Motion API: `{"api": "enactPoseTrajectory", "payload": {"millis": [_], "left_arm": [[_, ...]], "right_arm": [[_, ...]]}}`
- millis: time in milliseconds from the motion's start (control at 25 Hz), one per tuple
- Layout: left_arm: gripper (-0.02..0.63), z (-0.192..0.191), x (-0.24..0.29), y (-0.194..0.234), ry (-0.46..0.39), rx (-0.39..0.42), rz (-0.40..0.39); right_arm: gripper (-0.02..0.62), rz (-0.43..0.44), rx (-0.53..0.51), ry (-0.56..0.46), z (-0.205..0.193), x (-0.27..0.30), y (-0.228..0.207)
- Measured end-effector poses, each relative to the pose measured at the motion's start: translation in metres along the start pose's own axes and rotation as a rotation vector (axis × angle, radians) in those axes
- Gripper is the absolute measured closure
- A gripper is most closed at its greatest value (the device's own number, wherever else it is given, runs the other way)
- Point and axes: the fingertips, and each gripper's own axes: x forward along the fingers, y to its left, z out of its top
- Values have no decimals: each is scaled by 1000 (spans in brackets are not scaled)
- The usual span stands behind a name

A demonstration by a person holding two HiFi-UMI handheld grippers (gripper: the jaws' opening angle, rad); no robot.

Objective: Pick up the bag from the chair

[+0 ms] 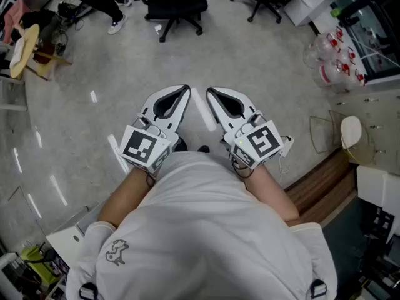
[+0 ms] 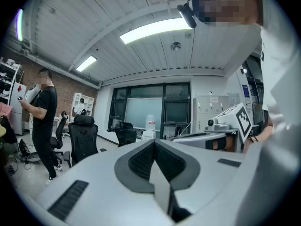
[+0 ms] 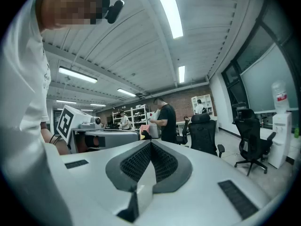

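Left tool (image 1: 184, 91): jaws pressed together with nothing between them, held level, well short of the black office chair (image 1: 175, 2).
Right tool (image 1: 211, 94): also closed narrow and empty, level, just as far from that chair.
Bag: no view shows one on that chair or near it, so I cannot tell where it lies.
Done: nothing yet, by my judgement.
Left: find the bag's chair, approach, part a tool's jaws, grip and lift.
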Motion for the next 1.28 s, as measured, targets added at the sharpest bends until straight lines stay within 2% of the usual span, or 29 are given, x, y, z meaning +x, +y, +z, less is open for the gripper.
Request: {"api": "enactPoseTrajectory", "payload": {"millis": [320, 840, 1040, 1280], "left_arm": [[594, 2, 2, 46, -14, -6, 0], [594, 36, -25, 195, -30, 5, -3], [594, 32, -37, 236, -36, -8, -4], [594, 35, -53, 273, -46, -31, 36]], "right_arm": [[563, 6, -22, 10, 5, 45, -4], [563, -2, -23, 6, 37, 189, 3], [563, 3, -35, 10, 34, 233, 12], [562, 34, -17, 24, 34, 269, 13]]}}
